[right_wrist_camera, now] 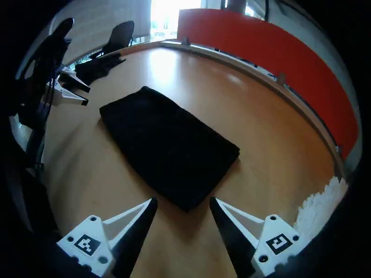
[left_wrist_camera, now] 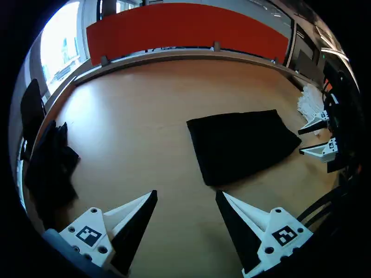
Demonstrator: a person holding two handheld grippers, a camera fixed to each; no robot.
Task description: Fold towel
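Towel point(left_wrist_camera: 241, 146): black, folded into a flat rectangle with a thick doubled edge, lying on the table near its middle, nothing gripping it.
Towel in the right gripper view point(right_wrist_camera: 169, 146): it runs diagonally, one corner far to the left and the nearest corner just ahead of the fingertips.
Right gripper point(right_wrist_camera: 183, 199): fingers spread apart and empty, poised low over the wood with the towel's nearest corner just beyond the gap between the tips; not touching it as far as I can tell.
Right gripper from the left gripper view point(left_wrist_camera: 300, 142): seen at the far right, just beside the towel's right-hand edge, its two white fingers apart.
Left gripper point(left_wrist_camera: 186, 192): fingers wide apart, holding nothing, over bare wood; the towel lies ahead and to the right, apart from the tips.
Left gripper from the right gripper view point(right_wrist_camera: 87, 96): at the upper left, near the towel's far corner, fingers apart.
Table point(left_wrist_camera: 139, 116): pale wood, broad, glossy with window glare.
White pile point(left_wrist_camera: 311, 103): a ragged white stack at the table's edge, near the right gripper.
Dark heap point(left_wrist_camera: 51, 162): crumpled black cloth at the table's opposite edge, well apart from the towel.
Red partition point(left_wrist_camera: 185, 28): upright along the far rim of the table.
Chair point(right_wrist_camera: 118, 34): black, beyond the table.
Window point(left_wrist_camera: 58, 46): bright.
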